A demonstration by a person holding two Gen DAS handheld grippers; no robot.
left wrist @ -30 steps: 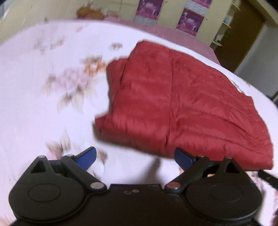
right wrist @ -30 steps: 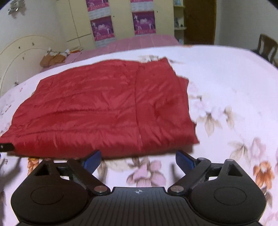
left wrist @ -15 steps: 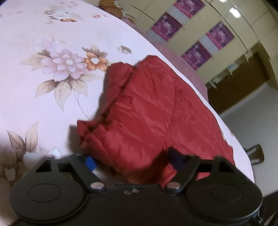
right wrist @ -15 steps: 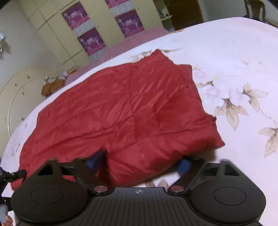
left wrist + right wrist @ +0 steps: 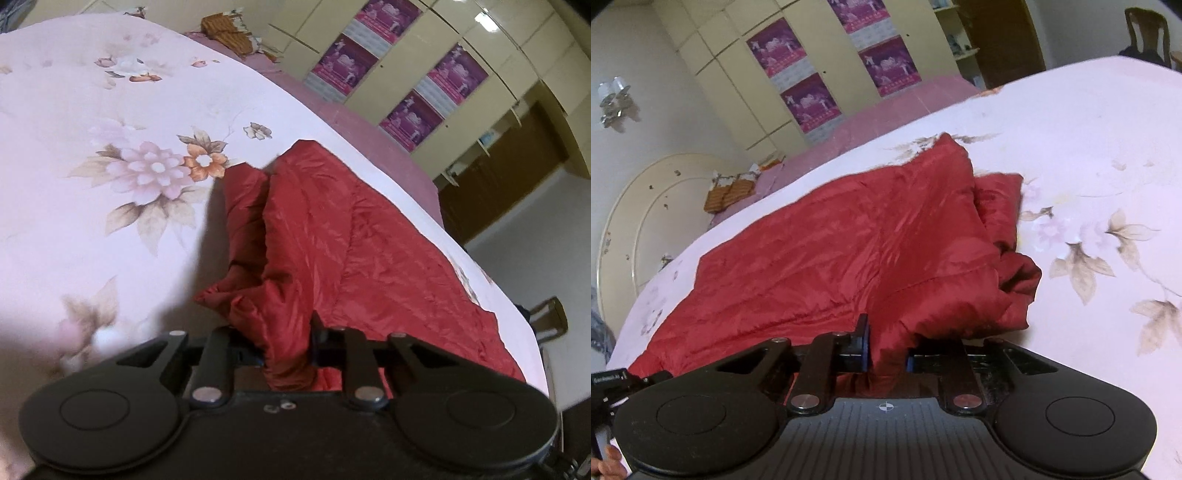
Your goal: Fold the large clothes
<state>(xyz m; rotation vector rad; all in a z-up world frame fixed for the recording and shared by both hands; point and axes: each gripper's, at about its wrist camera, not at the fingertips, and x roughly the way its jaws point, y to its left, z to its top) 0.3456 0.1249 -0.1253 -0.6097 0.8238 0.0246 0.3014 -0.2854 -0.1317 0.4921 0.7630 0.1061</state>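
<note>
Now that both sets of jaws have just been closing, the left gripper [image 5: 288, 354] pinches one near corner of the red jacket [image 5: 351, 240] and the right gripper [image 5: 886, 350] pinches the other, where a second ago each stood wide and empty short of the hem. Beyond the fingers the jacket bunches and rises off the flowered bedspread [image 5: 92, 166]. Likely the next fold, carried away toward the far edge, can begin.

Red quilted garment [image 5: 332, 236], pink floral bedspread [image 5: 92, 122]
</note>
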